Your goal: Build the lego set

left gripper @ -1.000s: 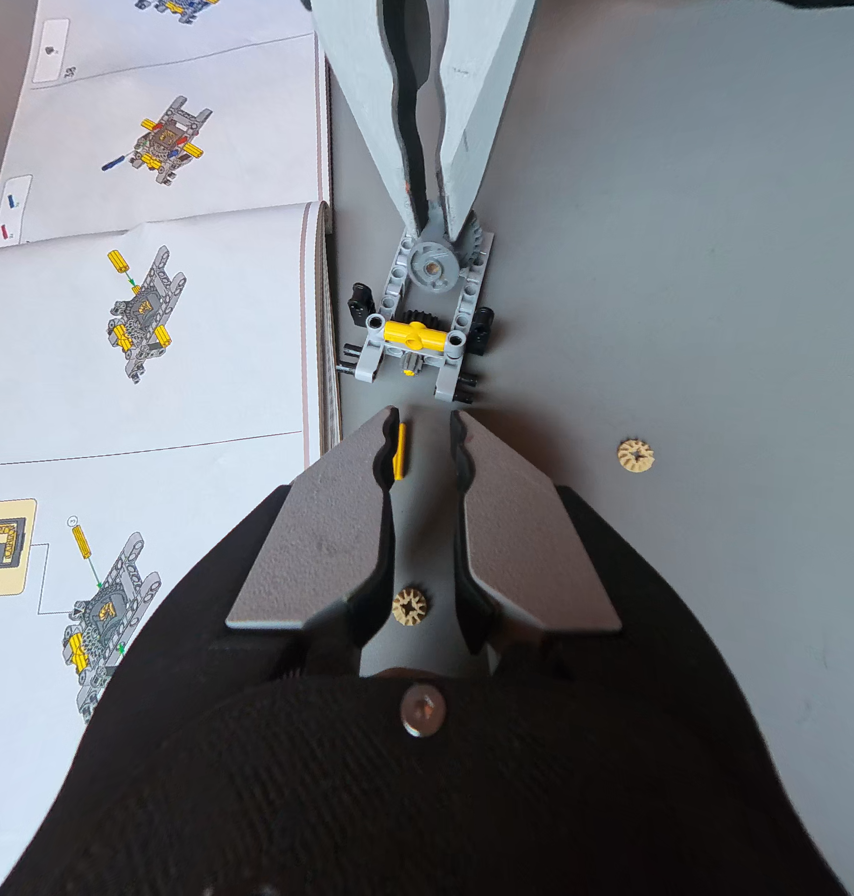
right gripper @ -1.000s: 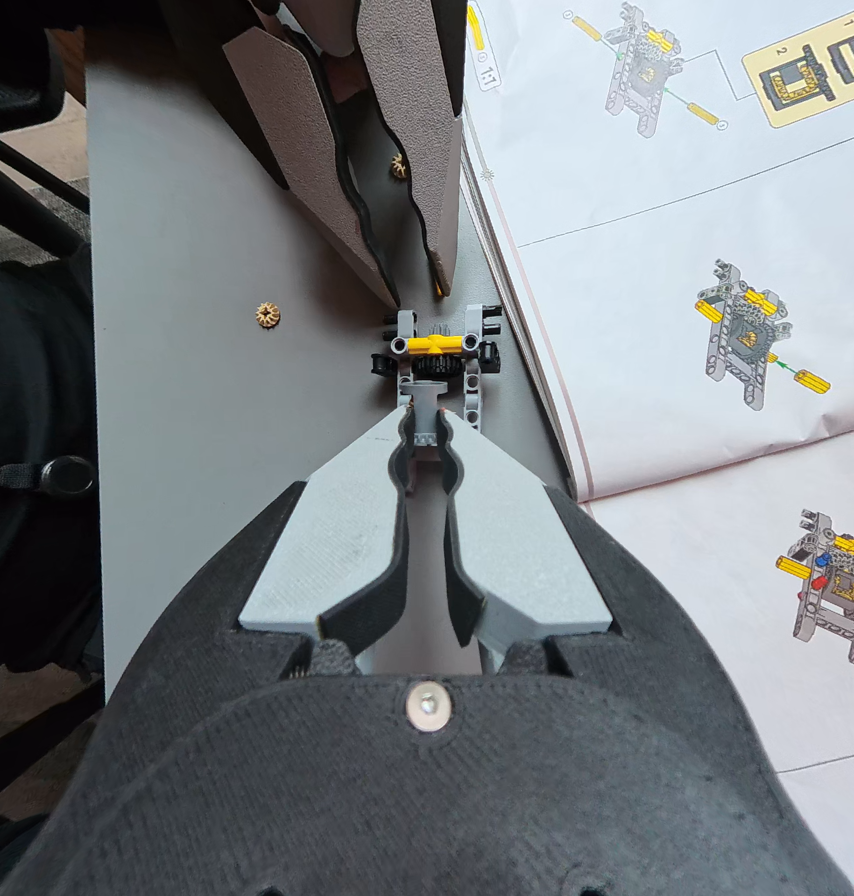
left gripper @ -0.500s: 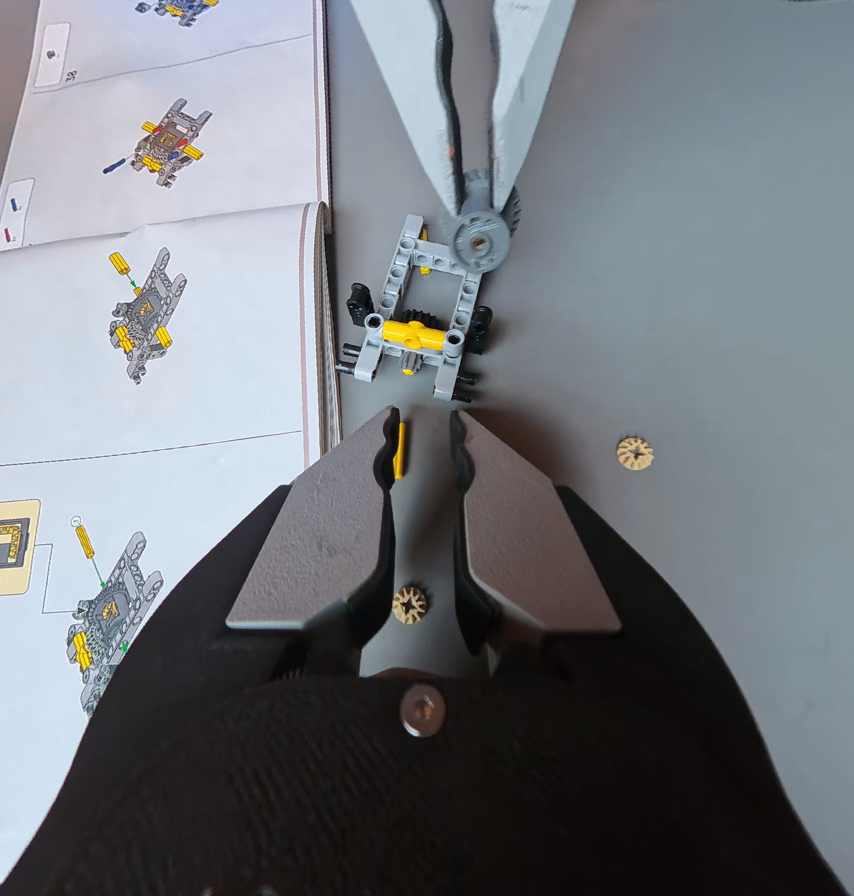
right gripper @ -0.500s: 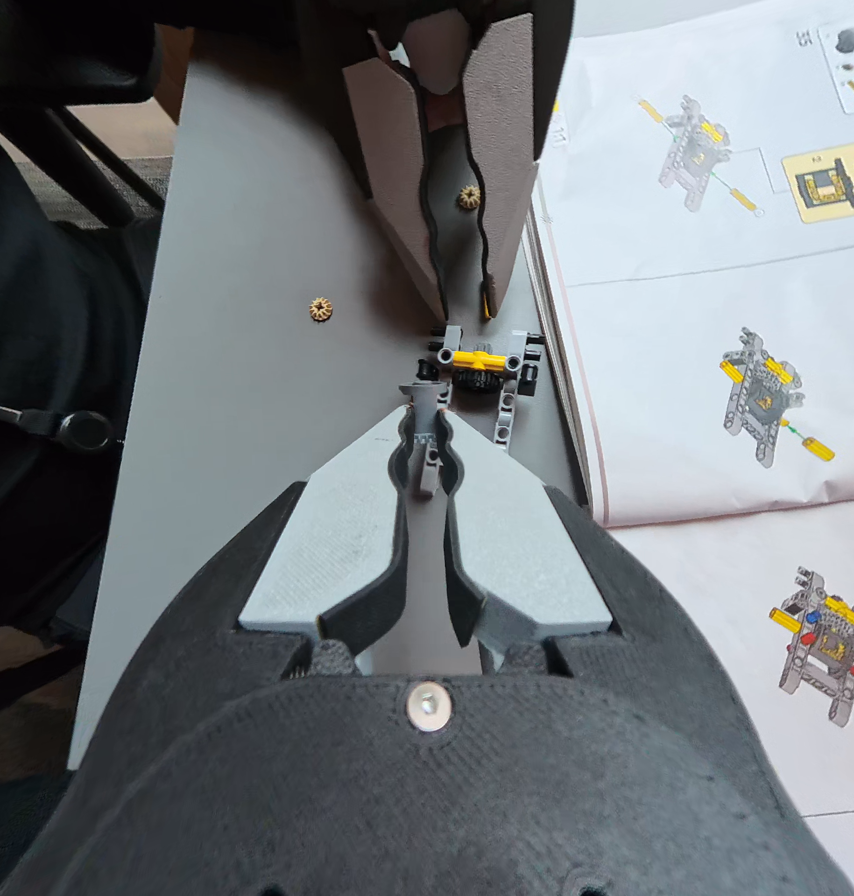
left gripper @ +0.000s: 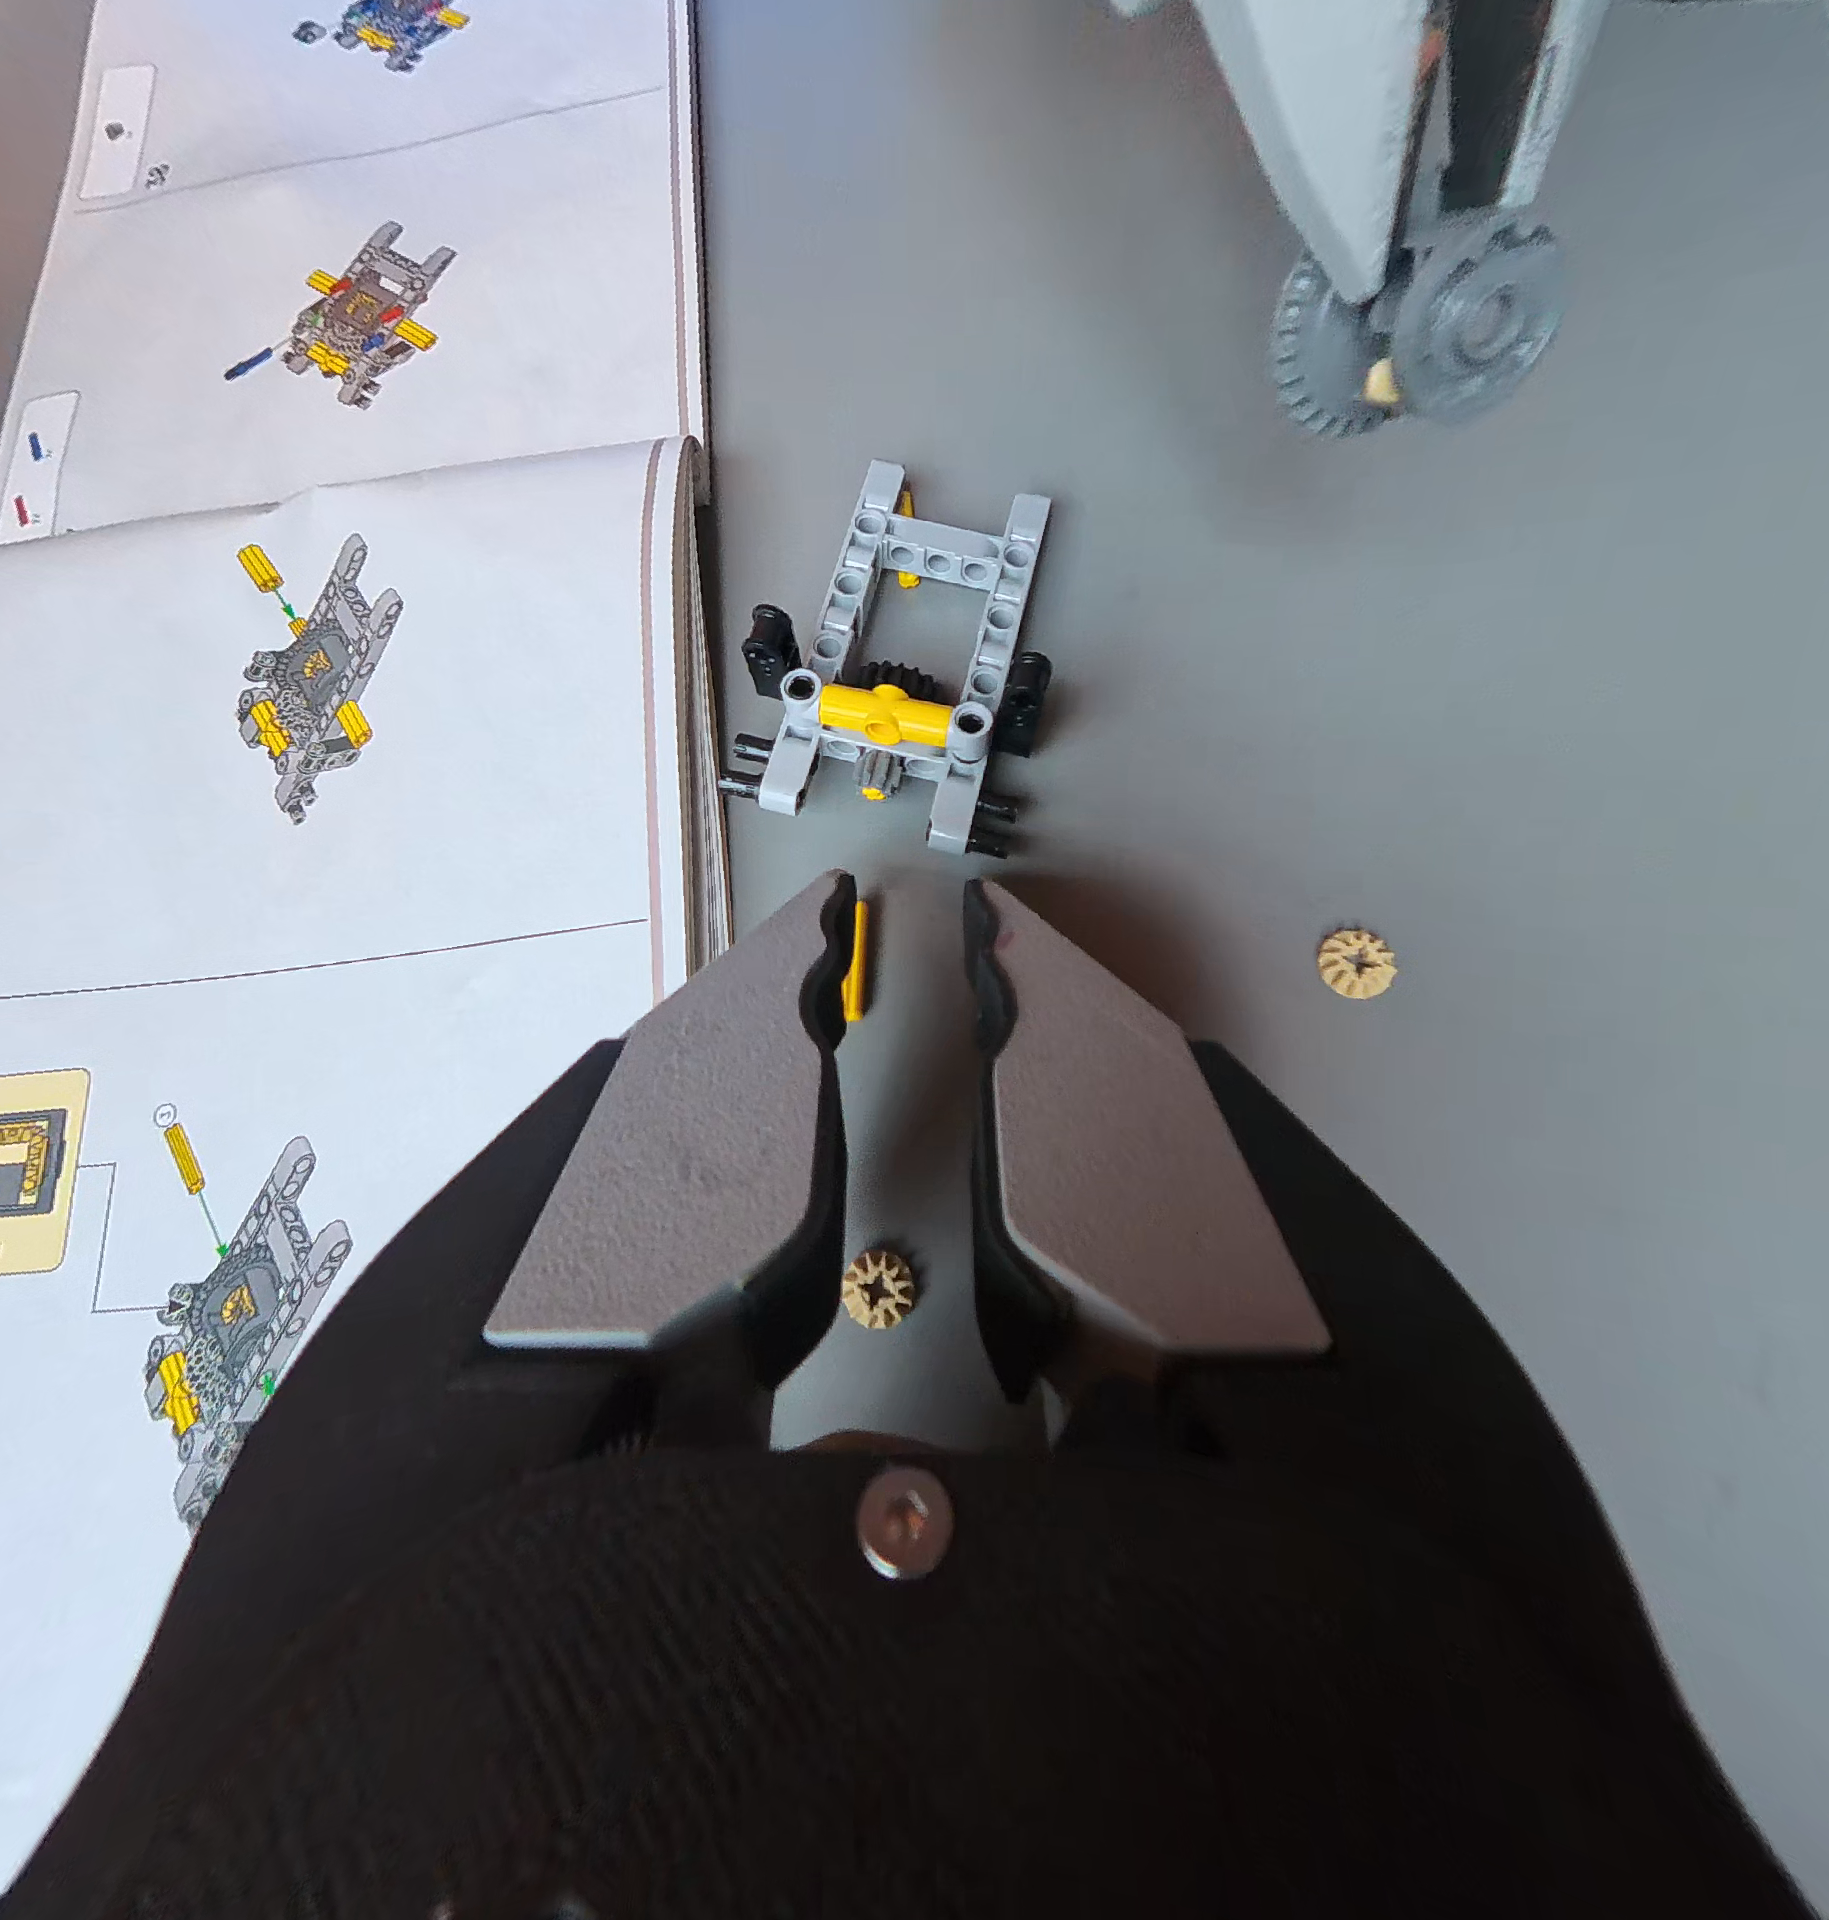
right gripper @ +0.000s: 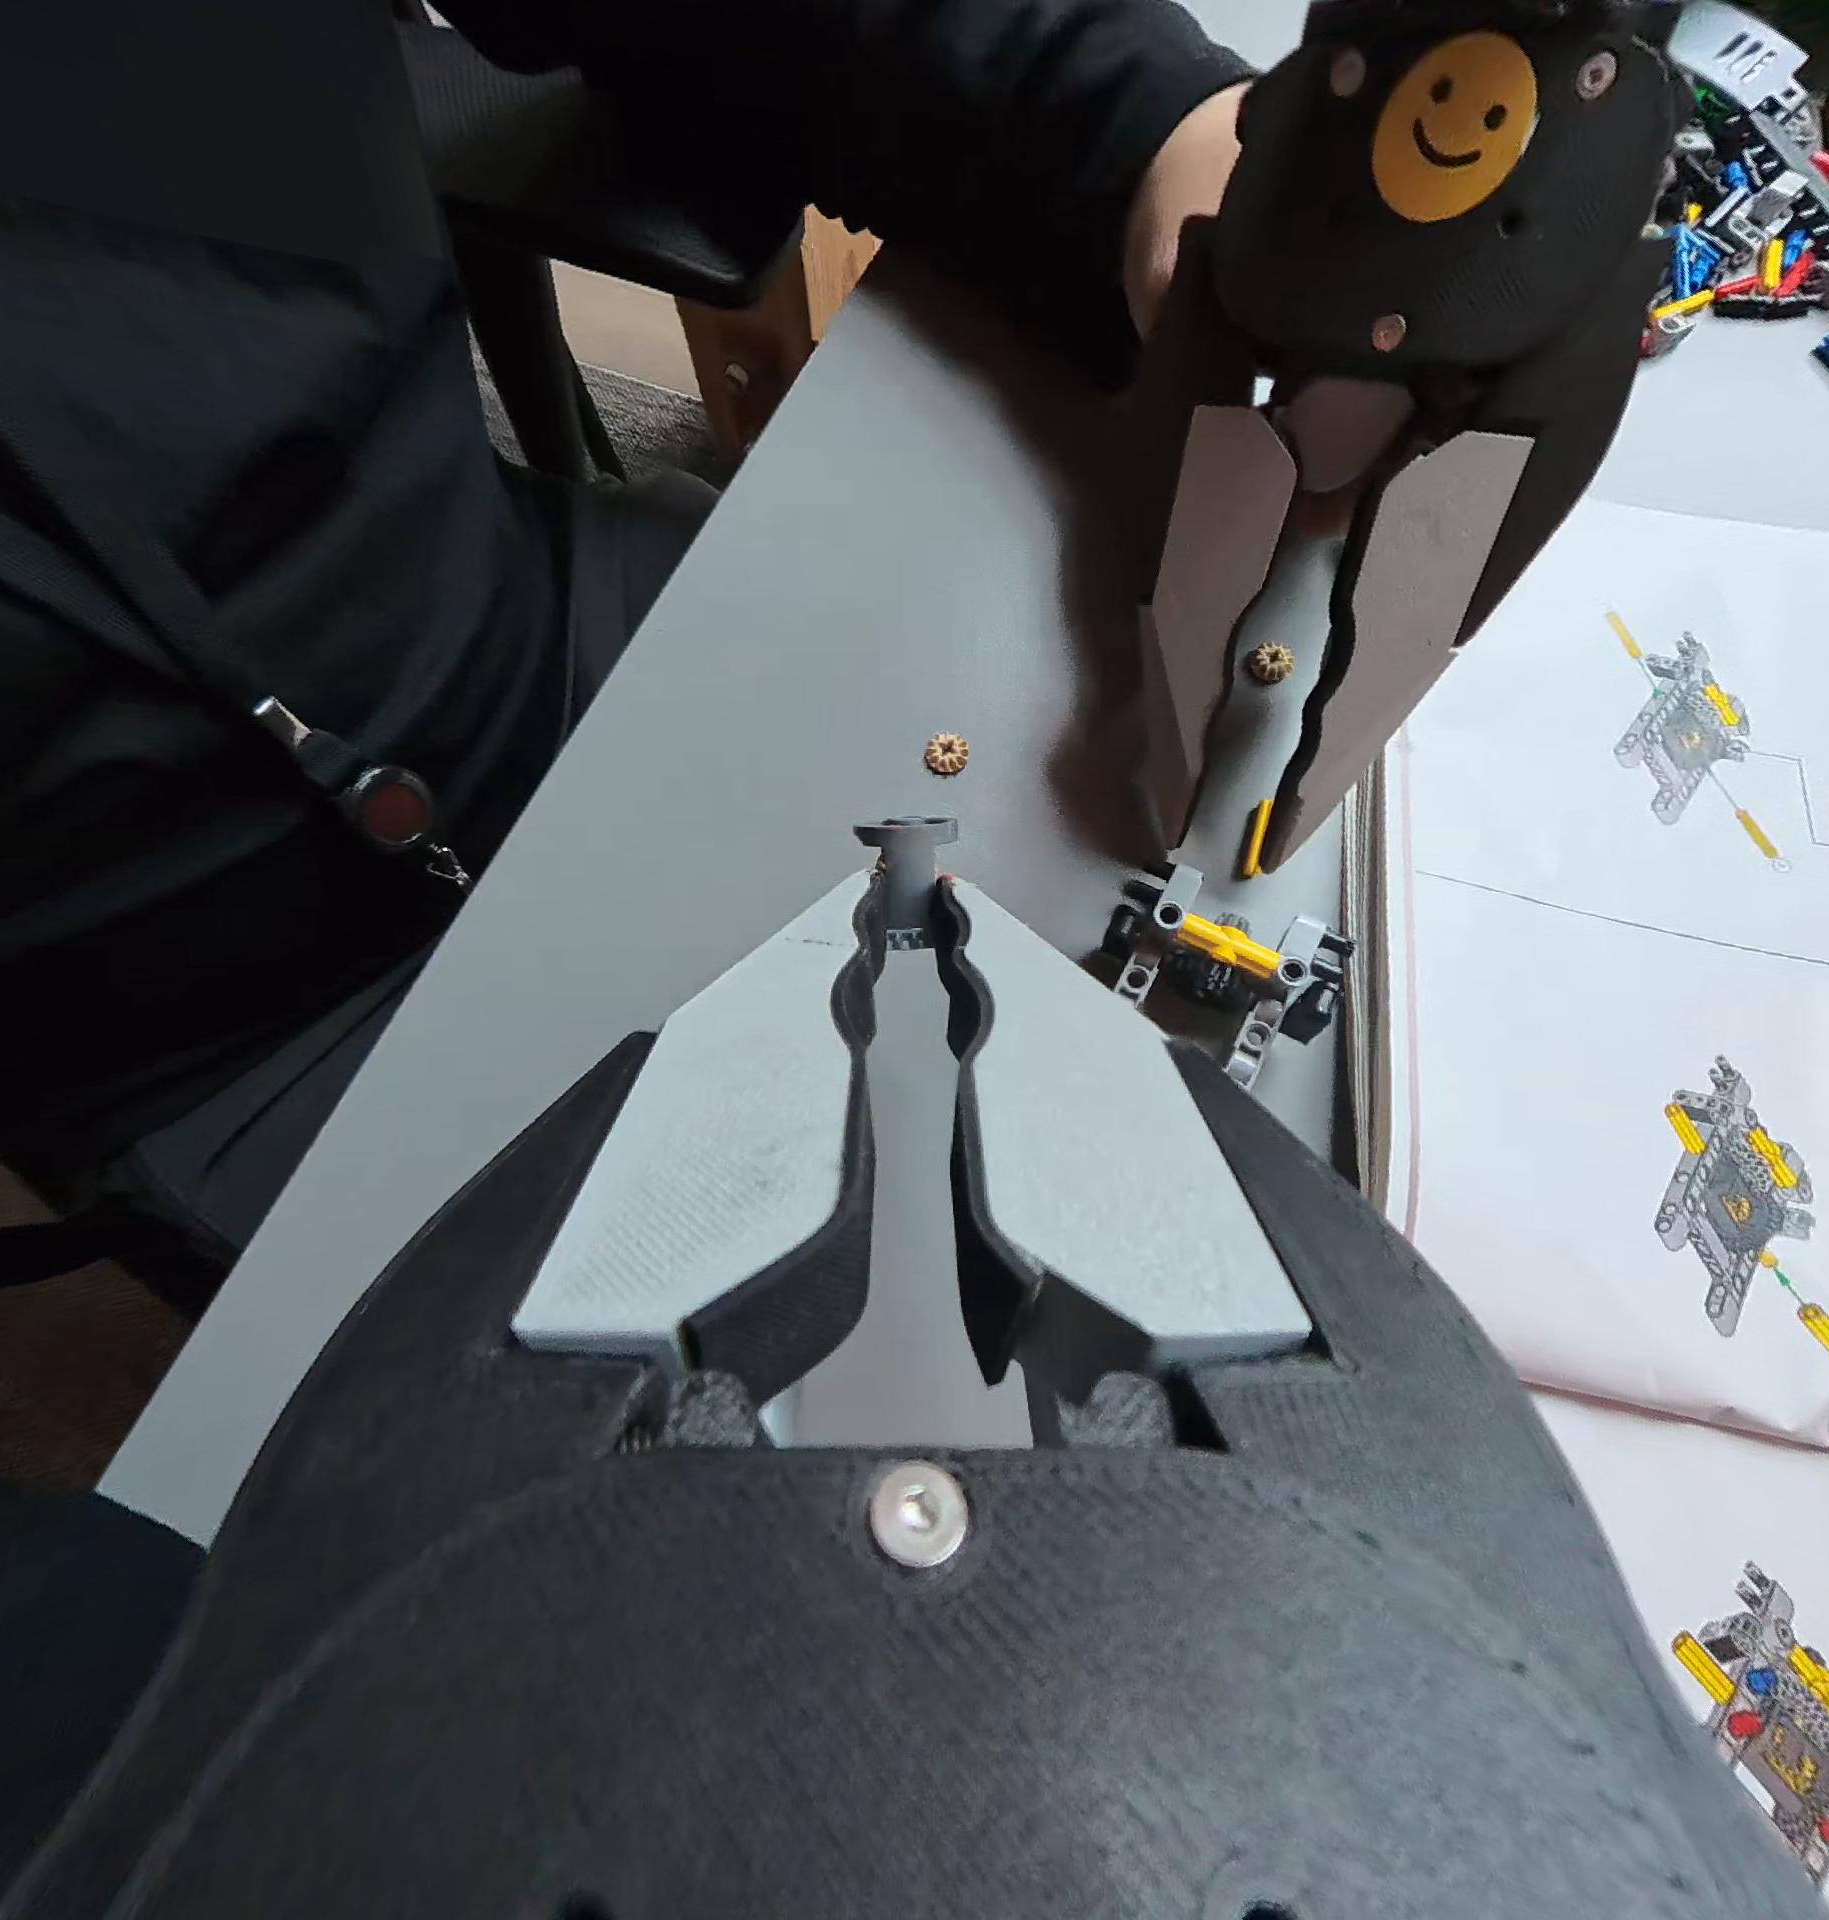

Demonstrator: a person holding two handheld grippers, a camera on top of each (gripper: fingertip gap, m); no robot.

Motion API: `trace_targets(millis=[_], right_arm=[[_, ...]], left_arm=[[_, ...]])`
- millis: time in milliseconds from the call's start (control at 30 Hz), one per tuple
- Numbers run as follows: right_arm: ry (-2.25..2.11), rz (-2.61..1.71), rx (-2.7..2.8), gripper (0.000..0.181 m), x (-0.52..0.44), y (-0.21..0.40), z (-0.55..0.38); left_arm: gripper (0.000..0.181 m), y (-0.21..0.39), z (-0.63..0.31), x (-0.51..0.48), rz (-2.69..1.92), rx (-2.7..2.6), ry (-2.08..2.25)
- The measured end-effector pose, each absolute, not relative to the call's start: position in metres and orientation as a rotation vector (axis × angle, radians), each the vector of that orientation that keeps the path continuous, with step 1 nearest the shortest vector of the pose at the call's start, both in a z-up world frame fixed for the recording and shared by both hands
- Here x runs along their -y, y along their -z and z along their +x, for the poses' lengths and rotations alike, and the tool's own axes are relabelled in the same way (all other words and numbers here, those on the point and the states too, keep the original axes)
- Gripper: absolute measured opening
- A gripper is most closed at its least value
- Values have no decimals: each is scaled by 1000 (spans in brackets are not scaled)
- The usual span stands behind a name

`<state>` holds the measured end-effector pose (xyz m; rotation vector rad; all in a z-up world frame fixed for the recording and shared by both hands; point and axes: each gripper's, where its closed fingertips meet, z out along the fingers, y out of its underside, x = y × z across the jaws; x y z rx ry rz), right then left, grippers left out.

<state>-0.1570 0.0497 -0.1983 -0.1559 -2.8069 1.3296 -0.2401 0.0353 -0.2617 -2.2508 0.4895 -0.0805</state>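
Note:
A light grey Lego frame [left gripper: 905, 665] with a yellow cross piece and black pins lies on the grey table, also in the right wrist view [right gripper: 1227, 956]. My left gripper [left gripper: 905, 899] is open just short of it. A thin yellow axle [left gripper: 856, 961] lies against its left finger's inner side, and a tan gear [left gripper: 878, 1288] sits on the table between the fingers. My right gripper [right gripper: 905, 894] is shut on a dark grey gear part [right gripper: 905, 857] and holds it above the table, away from the frame. In the left wrist view this part [left gripper: 1409, 332] is at the top right.
An open instruction booklet [left gripper: 318, 727] lies beside the frame. A second tan gear [left gripper: 1356, 963] lies loose on the table. A heap of loose Lego parts [right gripper: 1762, 239] is at the far end. A person in dark clothes sits along the table edge [right gripper: 577, 831]. There is about 11 cm between the tips of the two grippers.
My right gripper has lifted the dark grey gear part off the frame's far end and carried it away to the side. My left gripper and the frame have stayed put.

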Motion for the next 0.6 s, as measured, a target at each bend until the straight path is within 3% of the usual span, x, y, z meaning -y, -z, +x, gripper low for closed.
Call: trace_targets(millis=[600], right_arm=[[-1145, -235, 2827, 6, -51, 217, -168]], left_arm=[[14, 251, -239, -32, -2196, -512, 85]])
